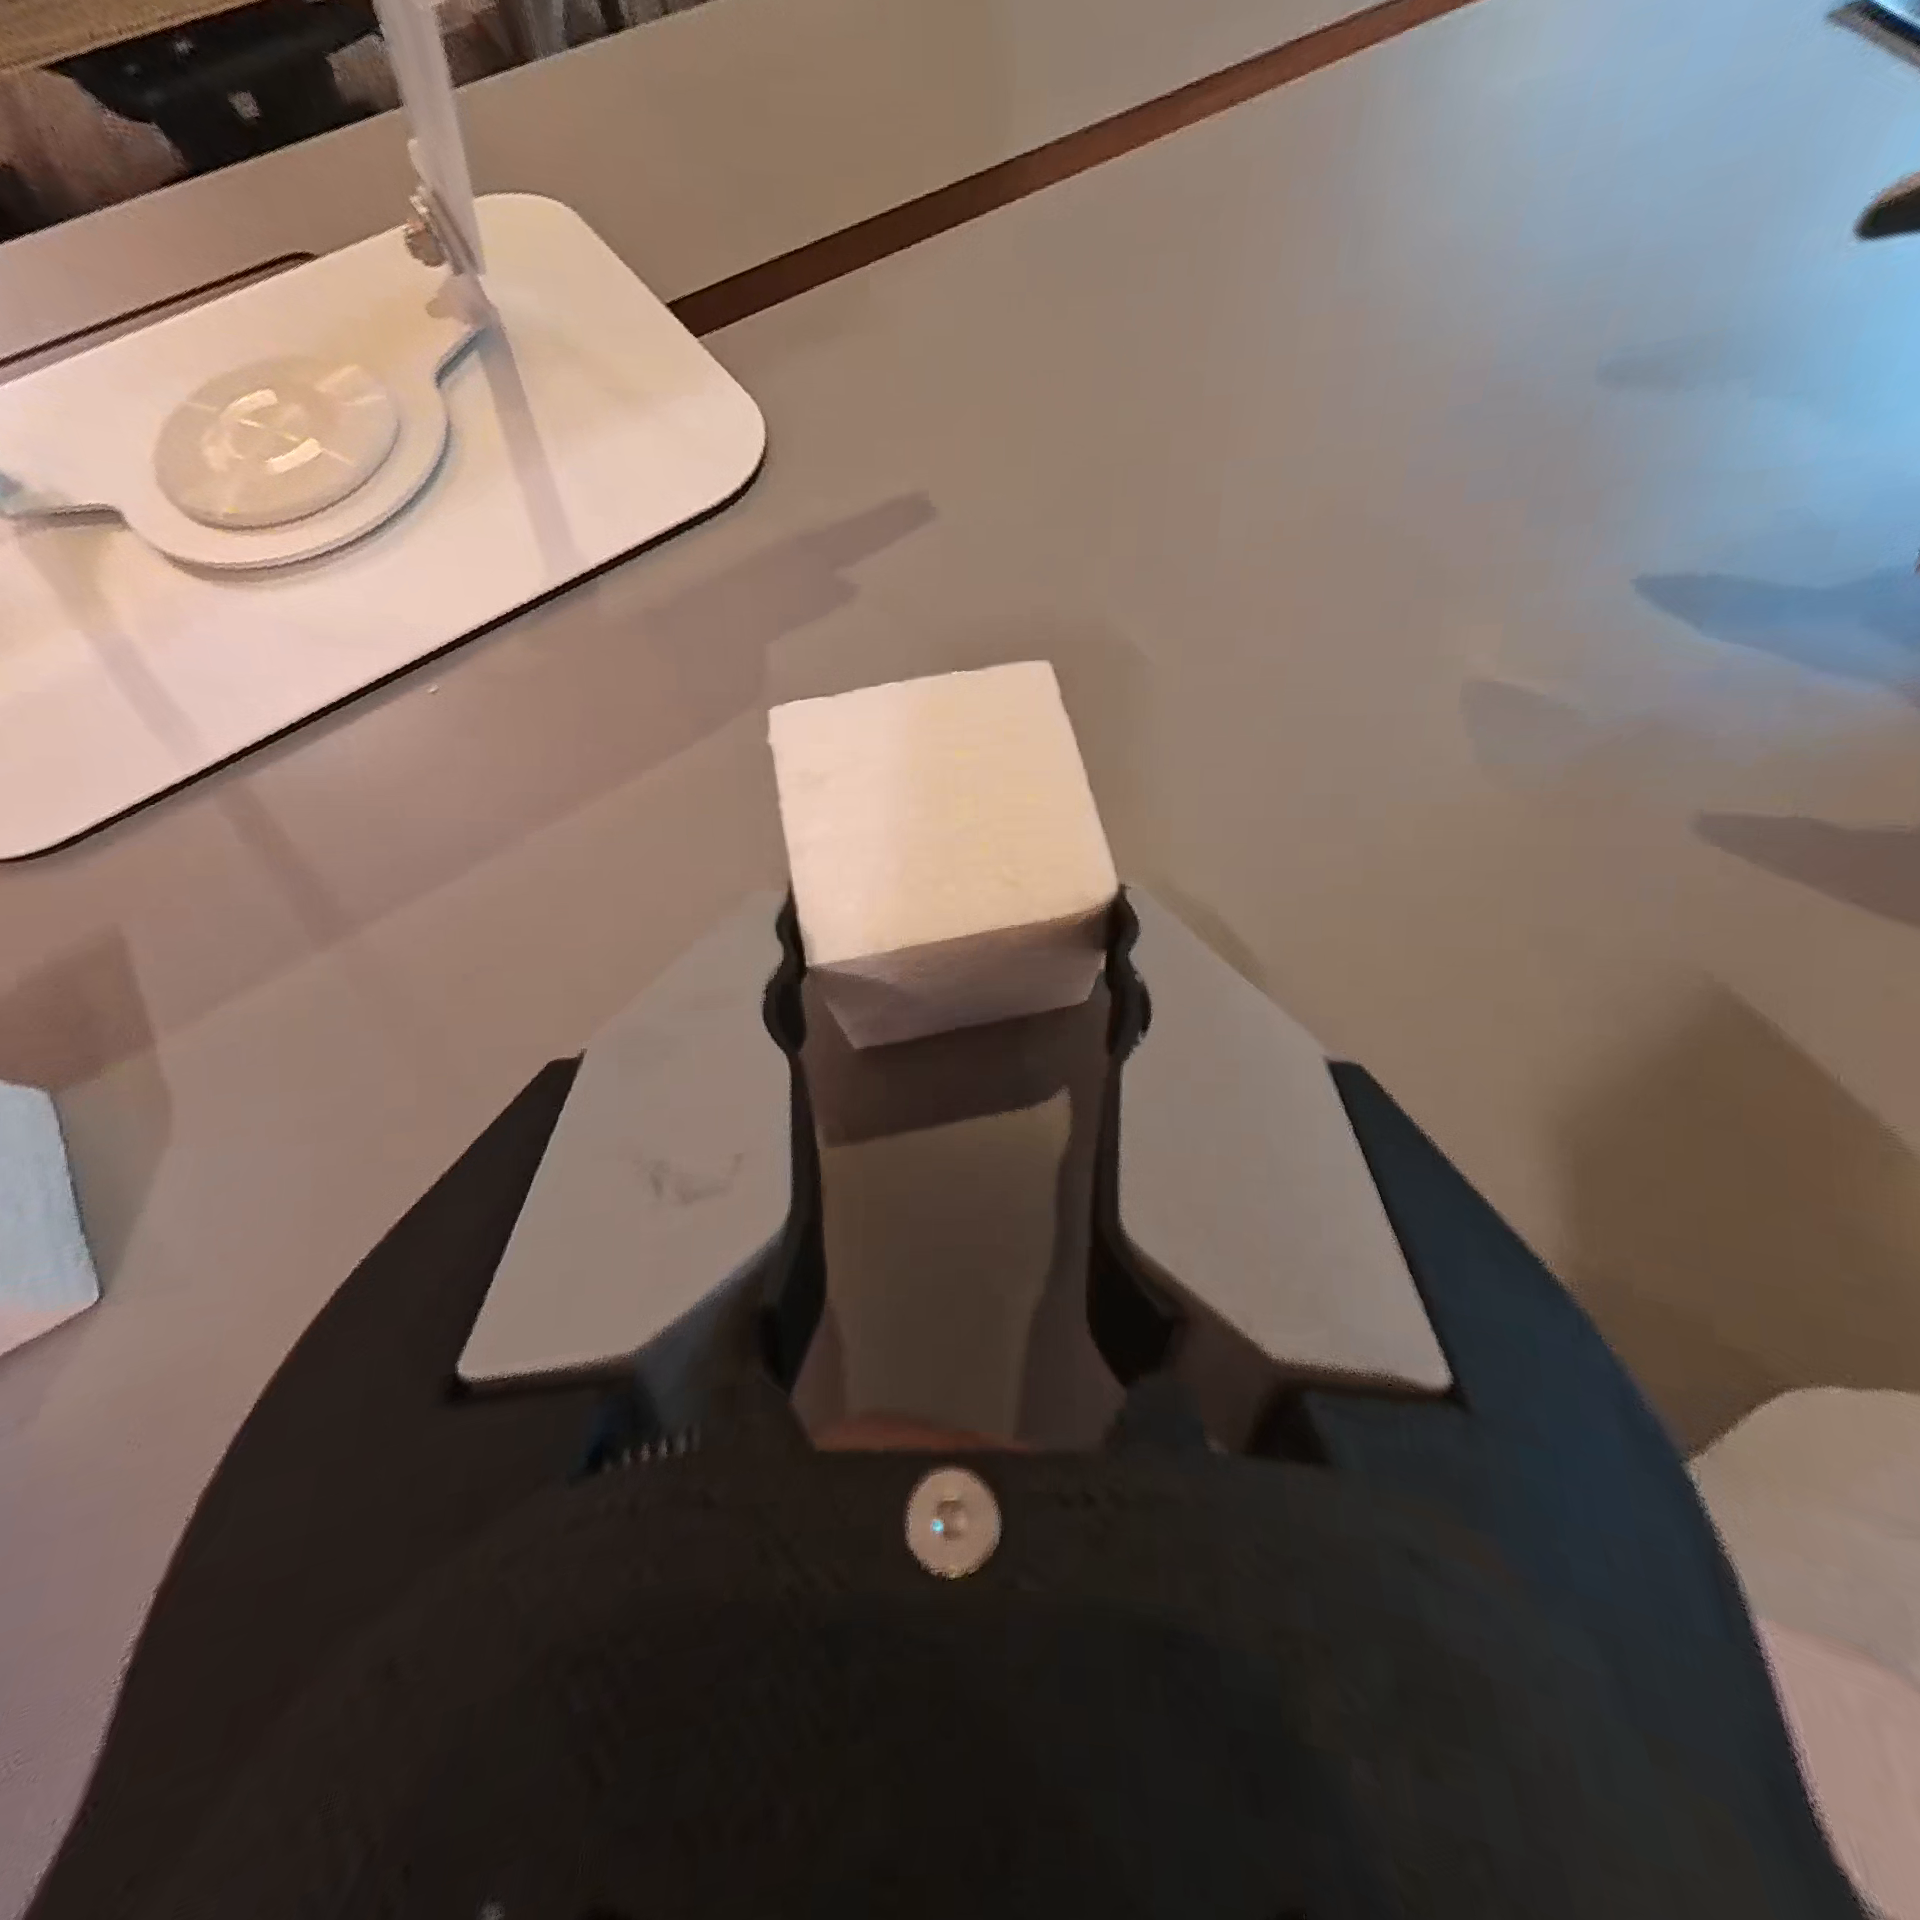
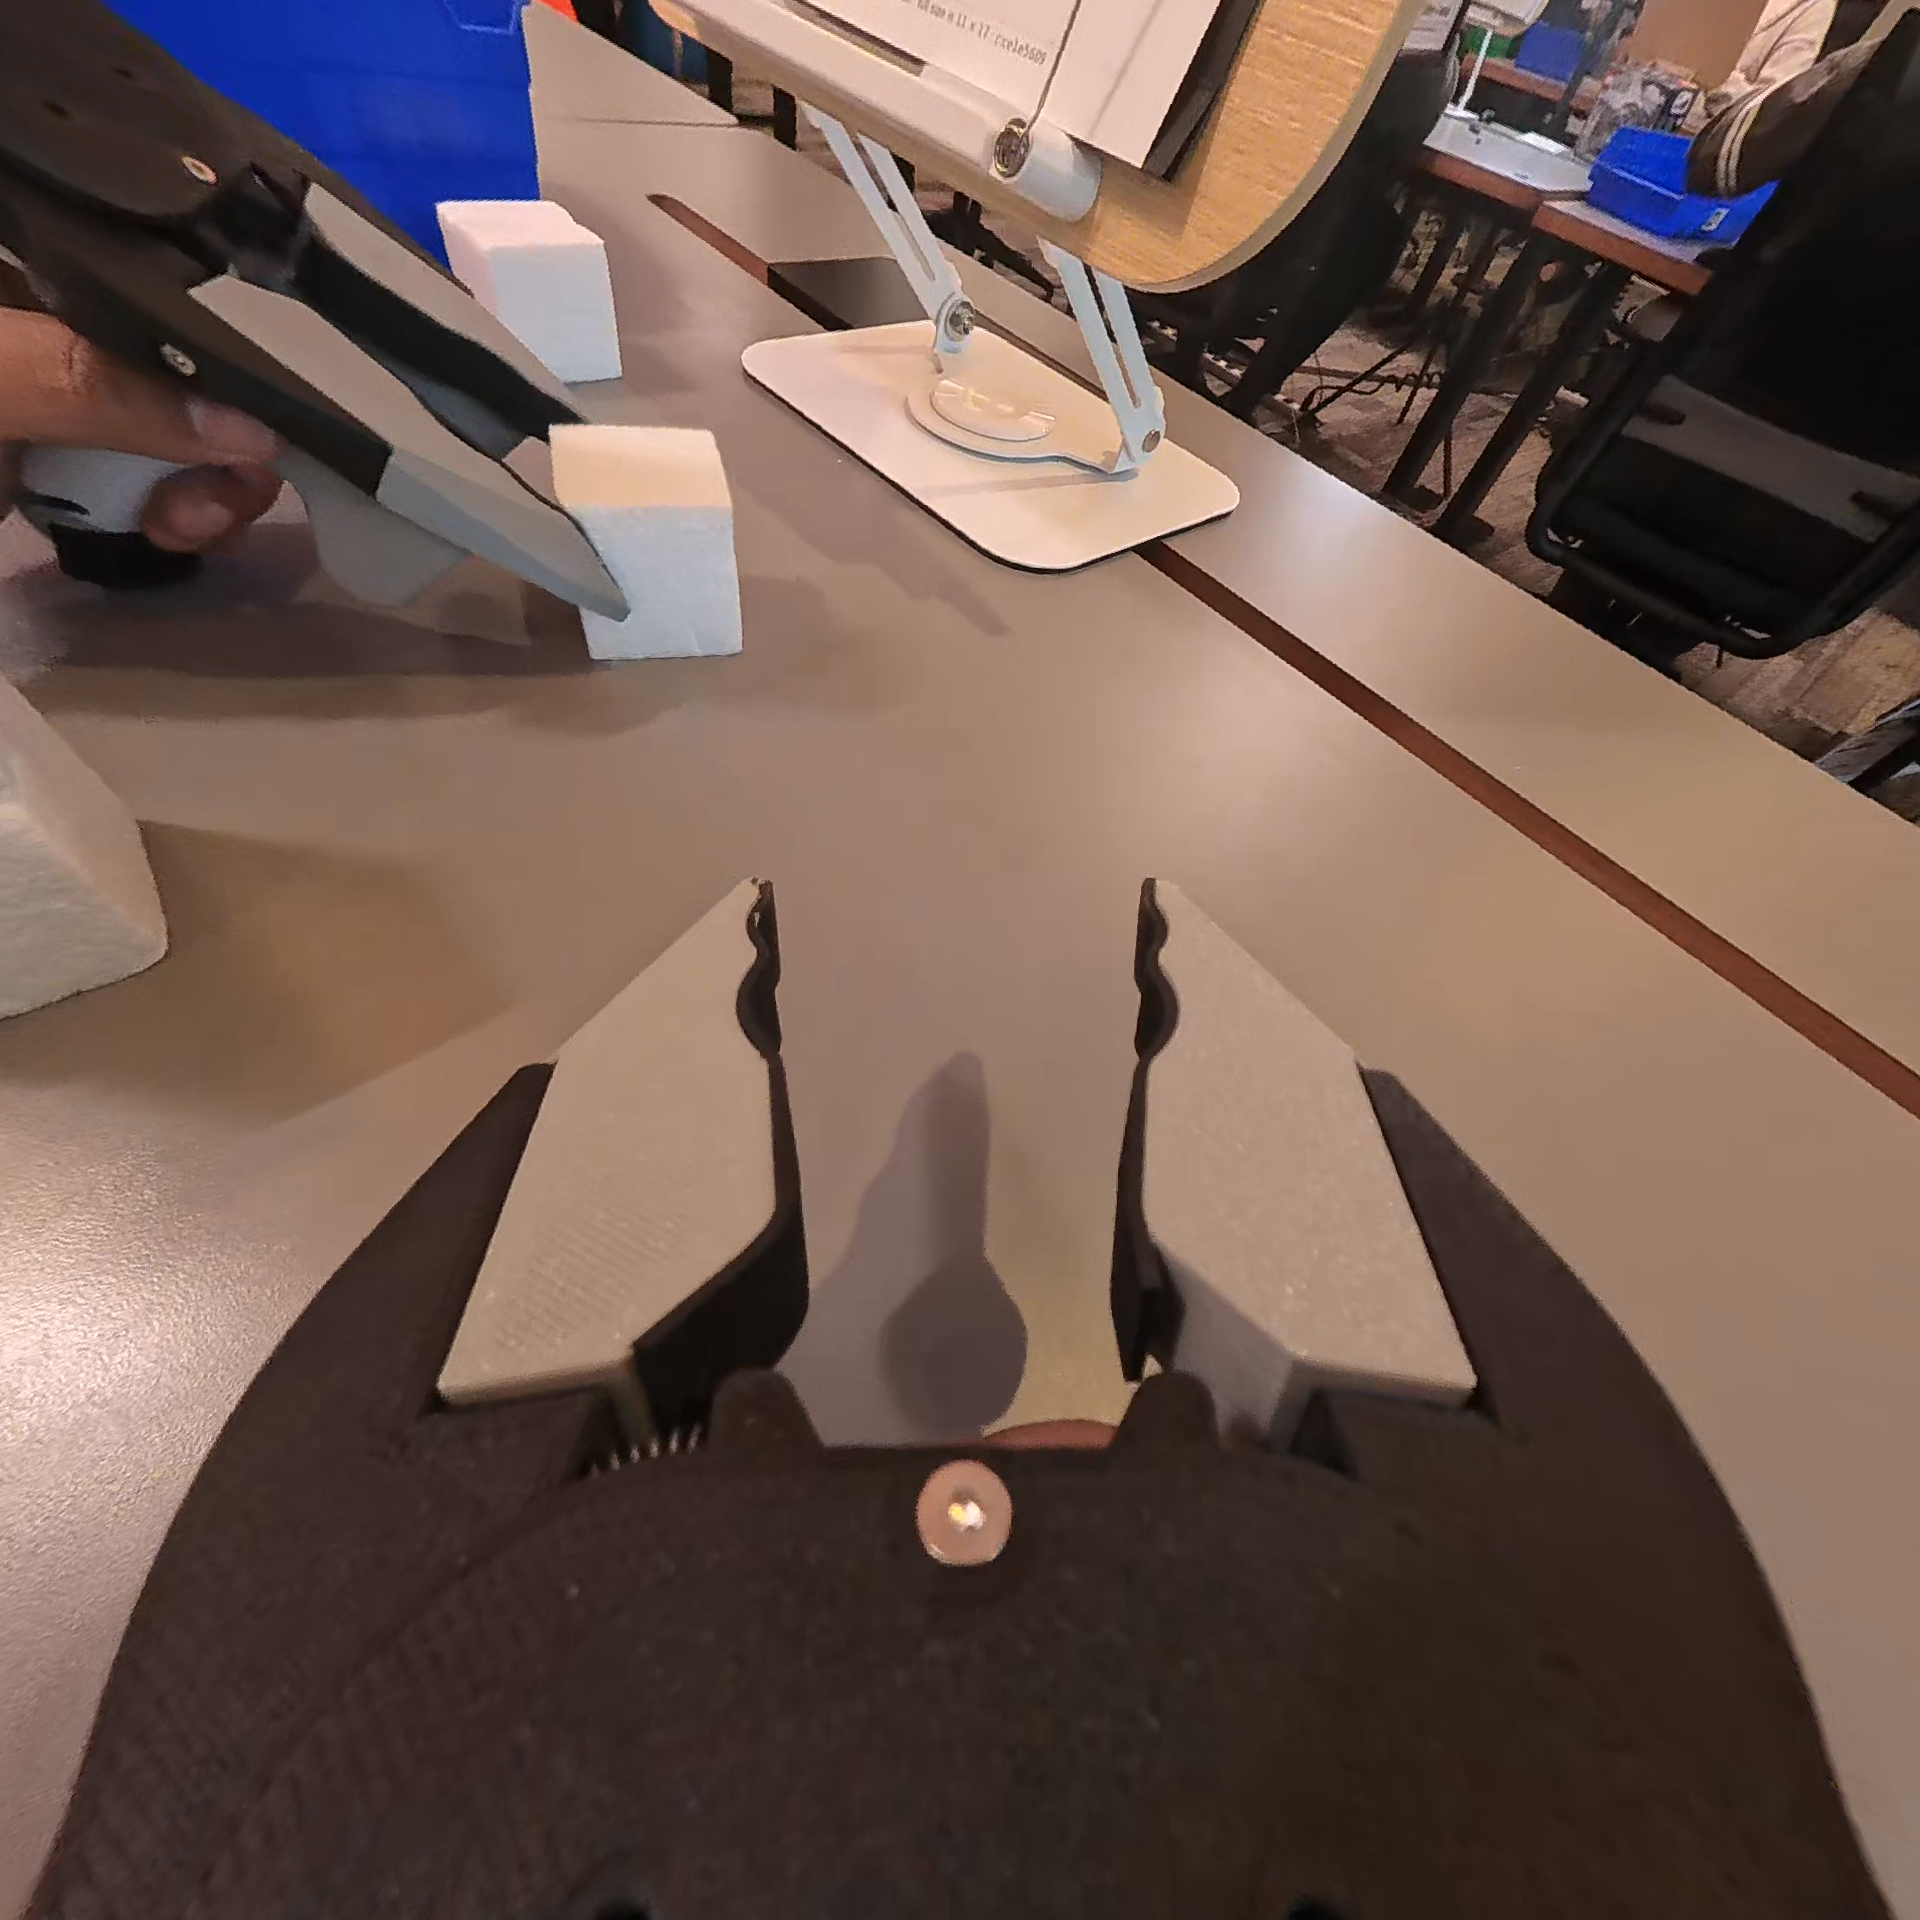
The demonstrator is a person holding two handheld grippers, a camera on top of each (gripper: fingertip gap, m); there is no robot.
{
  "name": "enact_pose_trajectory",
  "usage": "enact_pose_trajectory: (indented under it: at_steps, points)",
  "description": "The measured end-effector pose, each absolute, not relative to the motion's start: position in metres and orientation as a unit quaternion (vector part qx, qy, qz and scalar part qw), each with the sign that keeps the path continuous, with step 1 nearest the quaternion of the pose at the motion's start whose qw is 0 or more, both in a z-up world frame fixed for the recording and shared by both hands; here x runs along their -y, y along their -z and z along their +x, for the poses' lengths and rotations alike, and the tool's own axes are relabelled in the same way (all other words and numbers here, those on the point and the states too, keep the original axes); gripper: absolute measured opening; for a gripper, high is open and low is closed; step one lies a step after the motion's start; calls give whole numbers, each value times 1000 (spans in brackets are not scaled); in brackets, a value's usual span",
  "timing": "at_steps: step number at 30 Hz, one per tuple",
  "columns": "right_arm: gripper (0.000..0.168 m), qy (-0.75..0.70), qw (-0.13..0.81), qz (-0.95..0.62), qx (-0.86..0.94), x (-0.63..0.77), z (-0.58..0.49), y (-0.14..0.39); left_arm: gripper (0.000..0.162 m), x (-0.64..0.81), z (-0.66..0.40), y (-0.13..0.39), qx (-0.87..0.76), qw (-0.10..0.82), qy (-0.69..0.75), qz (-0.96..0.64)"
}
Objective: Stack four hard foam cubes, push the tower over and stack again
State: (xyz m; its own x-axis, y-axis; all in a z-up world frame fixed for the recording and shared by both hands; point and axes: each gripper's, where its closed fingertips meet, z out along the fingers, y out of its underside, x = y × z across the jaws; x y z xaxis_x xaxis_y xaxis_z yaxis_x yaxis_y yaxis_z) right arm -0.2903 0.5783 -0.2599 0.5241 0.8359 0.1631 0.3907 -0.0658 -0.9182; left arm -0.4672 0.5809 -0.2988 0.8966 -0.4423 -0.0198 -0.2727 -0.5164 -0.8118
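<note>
My left gripper [image 1: 954, 930] is shut on a white foam cube [image 1: 935, 810], with both fingertips pressed against the cube's near sides. In the right wrist view this cube [image 2: 665, 540] sits low on the grey table [image 2: 935, 748], and the left gripper's near finger [image 2: 488, 509] lies along its side. A second cube [image 2: 535, 281] stands farther back. A third cube [image 2: 52, 883] lies at the left edge, close to my right gripper. My right gripper [image 2: 956, 904] is open and empty above bare table. In the left wrist view a cube [image 1: 31, 1216] shows at the left edge.
A white tablet stand with a flat base plate [image 2: 1132, 499] stands behind the cubes, also seen in the left wrist view [image 1: 623, 343]. It carries a round wooden board [image 2: 1278, 135]. A dark seam [image 2: 1558, 831] runs along the table. A blue bin [image 2: 343, 94] is at the back left. Chairs stand off to the right.
</note>
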Motion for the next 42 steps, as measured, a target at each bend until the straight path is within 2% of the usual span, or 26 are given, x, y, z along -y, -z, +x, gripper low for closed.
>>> enact_pose_trajectory:
  at_steps: [5,16,19,22,30,42]
  points:
    - [66,-210,520,-701,441,-578,-291,263,56,-563,-464,290,-254,446,120,-850]
    - [64,-202,518,-698,451,-574,-296,266,56,-480,-448,198,-421,489,266,-716]
    - [63,-210,520,-699,443,-574,-295,264,56,-452,-442,178,-459,455,332,-687]
    - [64,-230,502,-711,435,-573,-296,267,56,-434,-432,167,-512,425,333,-669]
    - [69,-216,483,-718,452,-571,-299,275,57,-412,-400,182,-631,353,275,-633]
    - [69,-216,482,-718,453,-571,-299,276,56,-397,-392,183,-658,347,302,-596]
